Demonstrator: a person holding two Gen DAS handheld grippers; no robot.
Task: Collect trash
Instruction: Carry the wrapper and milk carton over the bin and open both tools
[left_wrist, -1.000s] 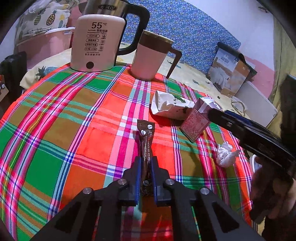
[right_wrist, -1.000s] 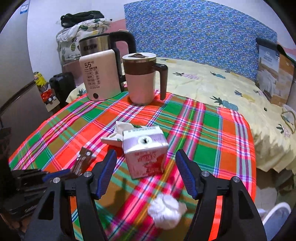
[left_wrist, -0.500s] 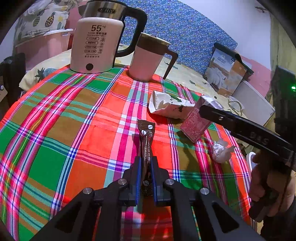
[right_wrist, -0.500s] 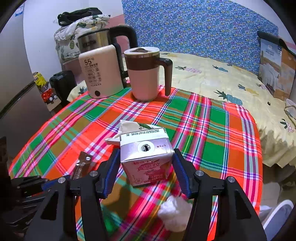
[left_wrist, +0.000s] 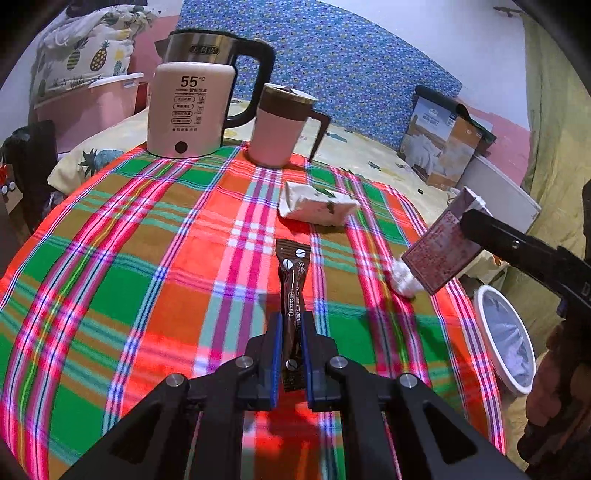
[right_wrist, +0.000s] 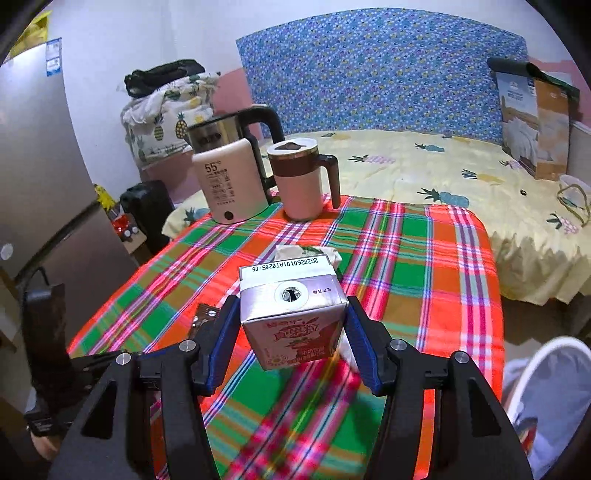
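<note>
My left gripper (left_wrist: 291, 332) is shut on a brown coffee sachet (left_wrist: 292, 288), held just above the plaid tablecloth (left_wrist: 147, 258). My right gripper (right_wrist: 291, 321) is shut on a pink drink carton (right_wrist: 291, 317) and holds it lifted off the table; the carton also shows in the left wrist view (left_wrist: 441, 251) at the right. A crumpled white tissue (left_wrist: 402, 280) lies under the carton. A crumpled white wrapper (left_wrist: 317, 206) lies mid-table. A white trash bin (left_wrist: 506, 339) stands on the floor right of the table.
A pink kettle (left_wrist: 192, 110) and a pink lidded mug (left_wrist: 280, 129) stand at the table's far edge. A bed with a yellow pineapple sheet (right_wrist: 443, 166) lies behind. A cardboard box (left_wrist: 447, 144) sits at the far right. A grey fridge (right_wrist: 37, 184) stands left.
My right gripper closed on the drink carton and lifted it up and to the right off the table. My left gripper kept its hold on the sachet and rose slightly.
</note>
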